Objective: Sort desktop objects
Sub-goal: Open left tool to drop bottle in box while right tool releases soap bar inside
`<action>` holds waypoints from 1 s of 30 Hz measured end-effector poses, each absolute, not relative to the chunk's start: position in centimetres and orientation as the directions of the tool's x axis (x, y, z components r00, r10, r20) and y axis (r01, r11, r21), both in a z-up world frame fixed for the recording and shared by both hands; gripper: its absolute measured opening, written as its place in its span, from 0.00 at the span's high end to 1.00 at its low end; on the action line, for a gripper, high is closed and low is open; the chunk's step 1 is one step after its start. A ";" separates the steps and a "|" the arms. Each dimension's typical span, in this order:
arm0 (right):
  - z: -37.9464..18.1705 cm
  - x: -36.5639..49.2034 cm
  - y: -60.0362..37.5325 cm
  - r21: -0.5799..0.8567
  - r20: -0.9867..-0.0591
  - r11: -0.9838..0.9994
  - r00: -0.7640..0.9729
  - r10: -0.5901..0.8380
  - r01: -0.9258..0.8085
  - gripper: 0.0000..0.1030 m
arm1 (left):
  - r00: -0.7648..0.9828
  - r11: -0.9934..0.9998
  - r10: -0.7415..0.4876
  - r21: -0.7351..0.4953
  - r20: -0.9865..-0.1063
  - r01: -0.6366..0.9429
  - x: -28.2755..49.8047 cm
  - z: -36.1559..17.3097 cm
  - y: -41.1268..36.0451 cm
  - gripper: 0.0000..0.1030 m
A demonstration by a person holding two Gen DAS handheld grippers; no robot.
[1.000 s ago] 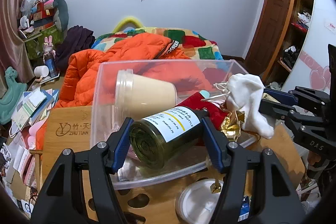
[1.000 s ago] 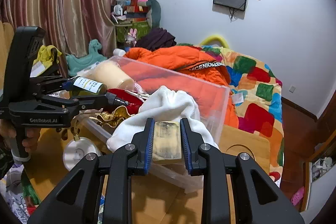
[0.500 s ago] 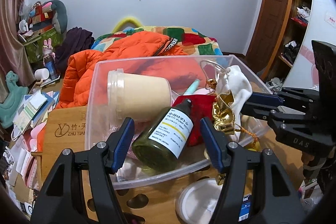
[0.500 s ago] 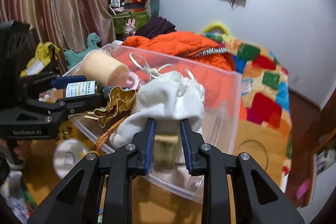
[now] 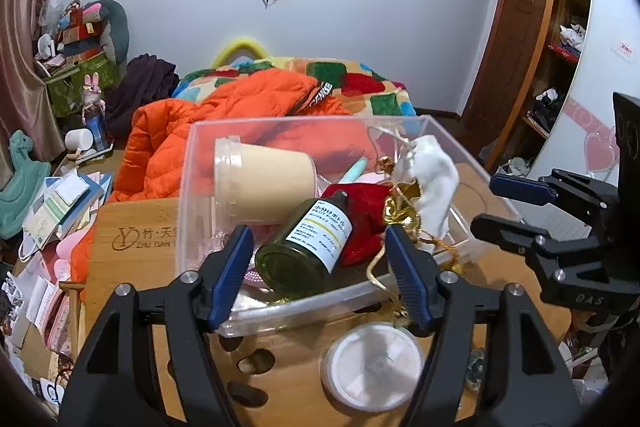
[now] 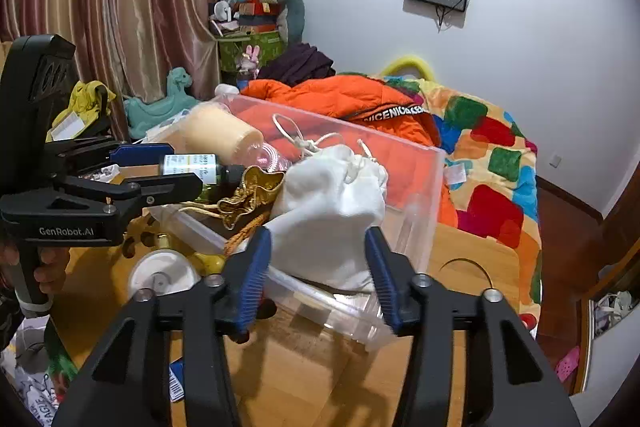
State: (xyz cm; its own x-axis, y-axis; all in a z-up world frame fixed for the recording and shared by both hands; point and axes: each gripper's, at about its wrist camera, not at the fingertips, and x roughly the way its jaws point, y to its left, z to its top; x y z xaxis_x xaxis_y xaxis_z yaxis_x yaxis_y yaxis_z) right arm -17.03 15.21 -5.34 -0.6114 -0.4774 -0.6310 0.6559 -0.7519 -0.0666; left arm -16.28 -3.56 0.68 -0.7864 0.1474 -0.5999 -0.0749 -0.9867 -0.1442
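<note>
A clear plastic bin (image 5: 192, 187) (image 6: 424, 195) stands on the wooden table. In it lie a dark green bottle (image 5: 304, 247) (image 6: 196, 165) with a white label, a cream cup (image 5: 260, 187) (image 6: 216, 135) on its side, a red pouch (image 5: 364, 227), a gold pouch (image 5: 404, 207) (image 6: 252, 189) and a white drawstring bag (image 5: 434, 179) (image 6: 332, 203). My left gripper (image 5: 320, 271) (image 6: 160, 167) is open, its jaws either side of the bottle's base without touching it. My right gripper (image 6: 318, 267) (image 5: 508, 203) is open just in front of the white bag.
A white round lid (image 5: 374, 363) (image 6: 162, 277) lies on the table (image 5: 132, 227) (image 6: 472, 267) in front of the bin. An orange jacket (image 5: 224, 115) and a patchwork quilt (image 6: 492, 155) cover the bed behind. Clutter lies on the floor at left (image 5: 52, 199).
Both grippers have opened. The left let go of the green bottle, which now lies in the bin. The right let go of the white bag, which now rests in the bin.
</note>
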 end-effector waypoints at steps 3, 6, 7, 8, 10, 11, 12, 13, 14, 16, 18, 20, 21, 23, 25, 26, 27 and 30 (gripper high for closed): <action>-4.9 -15.9 15.7 -0.066 -0.615 -0.754 -0.622 -0.486 0.654 0.49 | -0.801 -0.988 0.138 -0.133 -0.583 -0.073 -15.2 1.4 -3.5 0.30; -4.7 -14.7 16.0 -0.065 -0.606 -0.755 -0.627 -0.490 0.652 0.49 | -0.809 -0.989 0.137 -0.129 -0.572 -0.076 -14.1 1.9 -3.6 0.28; -4.8 -14.3 16.1 -0.066 -0.604 -0.754 -0.628 -0.491 0.653 0.49 | -0.811 -0.989 0.135 -0.126 -0.570 -0.076 -13.7 2.0 -3.6 0.28; -4.9 -13.9 16.2 -0.066 -0.604 -0.754 -0.628 -0.491 0.654 0.49 | -0.811 -0.989 0.135 -0.123 -0.569 -0.078 -13.4 2.0 -3.5 0.28; -5.2 -13.1 16.4 -0.070 -0.605 -0.753 -0.628 -0.489 0.654 0.48 | -0.810 -0.990 0.129 -0.114 -0.571 -0.077 -12.6 1.8 -3.4 0.27; -5.5 -12.5 16.4 -0.073 -0.608 -0.754 -0.628 -0.485 0.653 0.48 | -0.809 -0.991 0.127 -0.111 -0.574 -0.077 -12.3 1.7 -3.3 0.27; -5.7 -12.2 16.4 -0.073 -0.610 -0.754 -0.627 -0.484 0.653 0.48 | -0.808 -0.991 0.126 -0.110 -0.575 -0.076 -12.1 1.6 -3.3 0.27; -5.9 -11.8 16.5 -0.070 -0.611 -0.753 -0.625 -0.486 0.655 0.48 | -0.806 -0.991 0.127 -0.112 -0.578 -0.076 -11.8 1.4 -3.2 0.27; -6.2 -11.3 16.5 -0.064 -0.613 -0.751 -0.620 -0.490 0.657 0.48 | -0.804 -0.991 0.128 -0.113 -0.581 -0.076 -11.6 1.2 -3.2 0.27; -6.9 -10.4 16.6 -0.051 -0.612 -0.753 -0.617 -0.495 0.656 0.48 | -0.798 -0.990 0.128 -0.119 -0.589 -0.072 -11.1 0.7 -3.1 0.26; -7.7 -9.6 16.7 -0.049 -0.608 -0.762 -0.624 -0.491 0.646 0.48 | -0.786 -0.989 0.131 -0.130 -0.605 -0.065 -10.8 -0.1 -3.1 0.25; -8.8 -8.8 16.8 -0.038 -0.615 -0.767 -0.620 -0.488 0.641 0.48 | -0.770 -0.988 0.136 -0.143 -0.624 -0.059 -10.5 -1.0 -3.0 0.25; -9.1 -8.6 16.9 -0.030 -0.618 -0.768 -0.616 -0.488 0.639 0.48 | -0.765 -0.988 0.136 -0.146 -0.629 -0.056 -10.4 -1.3 -2.9 0.25; -10.0 -8.3 17.2 -0.007 -0.628 -0.775 -0.606 -0.489 0.632 0.48 | -0.758 -0.988 0.134 -0.149 -0.639 -0.049 -10.1 -2.0 -2.6 0.25; -10.7 -7.9 17.3 0.007 -0.630 -0.783 -0.605 -0.487 0.623 0.48 | -0.751 -0.987 0.132 -0.156 -0.646 -0.040 -9.9 -2.7 -2.4 0.25; -11.1 -7.6 17.3 0.011 -0.631 -0.786 -0.605 -0.486 0.619 0.48 | -0.748 -0.986 0.137 -0.162 -0.649 -0.040 -9.8 -3.0 -2.3 0.25; -11.3 -7.4 17.3 0.014 -0.629 -0.787 -0.607 -0.486 0.616 0.48 | -0.744 -0.985 0.143 -0.170 -0.653 -0.040 -9.7 -3.3 -2.1 0.25; -12.0 -7.1 17.2 0.020 -0.626 -0.799 -0.616 -0.479 0.601 0.49 | -0.733 -0.983 0.151 -0.180 -0.663 -0.040 -9.7 -4.0 -1.6 0.25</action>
